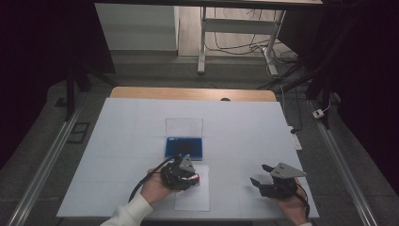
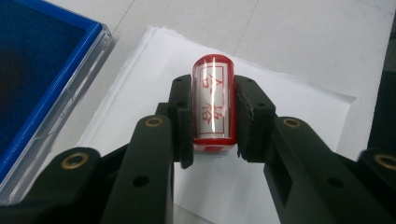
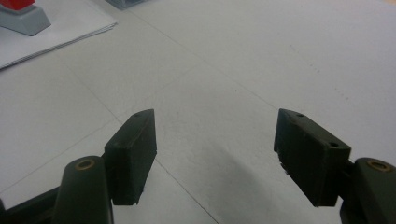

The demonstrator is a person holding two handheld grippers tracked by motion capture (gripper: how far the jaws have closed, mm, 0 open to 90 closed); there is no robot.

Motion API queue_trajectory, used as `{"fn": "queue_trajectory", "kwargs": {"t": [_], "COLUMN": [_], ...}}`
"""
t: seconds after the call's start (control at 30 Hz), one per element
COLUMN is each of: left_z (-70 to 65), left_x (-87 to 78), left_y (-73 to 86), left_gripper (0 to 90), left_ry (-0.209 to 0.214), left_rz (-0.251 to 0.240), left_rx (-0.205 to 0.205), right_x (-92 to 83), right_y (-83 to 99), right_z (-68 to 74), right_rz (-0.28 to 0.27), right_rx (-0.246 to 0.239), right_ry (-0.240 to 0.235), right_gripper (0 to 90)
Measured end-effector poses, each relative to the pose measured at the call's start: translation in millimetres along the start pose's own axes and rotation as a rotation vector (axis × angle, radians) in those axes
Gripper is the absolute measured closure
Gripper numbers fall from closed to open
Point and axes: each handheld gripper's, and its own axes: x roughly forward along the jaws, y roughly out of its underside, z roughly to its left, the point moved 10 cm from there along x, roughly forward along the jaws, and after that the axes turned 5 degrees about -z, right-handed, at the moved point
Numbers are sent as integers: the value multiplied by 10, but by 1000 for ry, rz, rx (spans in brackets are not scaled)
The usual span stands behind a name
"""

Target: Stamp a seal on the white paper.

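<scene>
Red stamp [image 2: 214, 103] clamped over paper [image 2: 289, 112] near its edge.

Grey floor [image 1: 141, 70], white desk frame [image 1: 235, 28], cables [image 1: 244, 47]

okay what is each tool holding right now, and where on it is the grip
The left tool grips a red cylindrical stamp across its round sides, over the sheet of paper. The right tool is open and holds nothing.
</scene>
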Motion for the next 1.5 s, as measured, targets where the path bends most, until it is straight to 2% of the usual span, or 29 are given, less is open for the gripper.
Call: {"fn": "queue_trajectory", "kwargs": {"t": [1.2, 1.5], "left_z": [-9, -7], "left_x": [42, 44], "left_y": [5, 10], "left_gripper": [709, 710], "left_ry": [-28, -26], "left_rz": [96, 92], "left_rx": [30, 31], "right_x": [8, 10], "right_y": [-7, -7], "right_z": [20, 22], "right_rz": [4, 4], "right_rx": [-12, -13], "right_ry": [0, -3], "right_gripper": [293, 293]}}
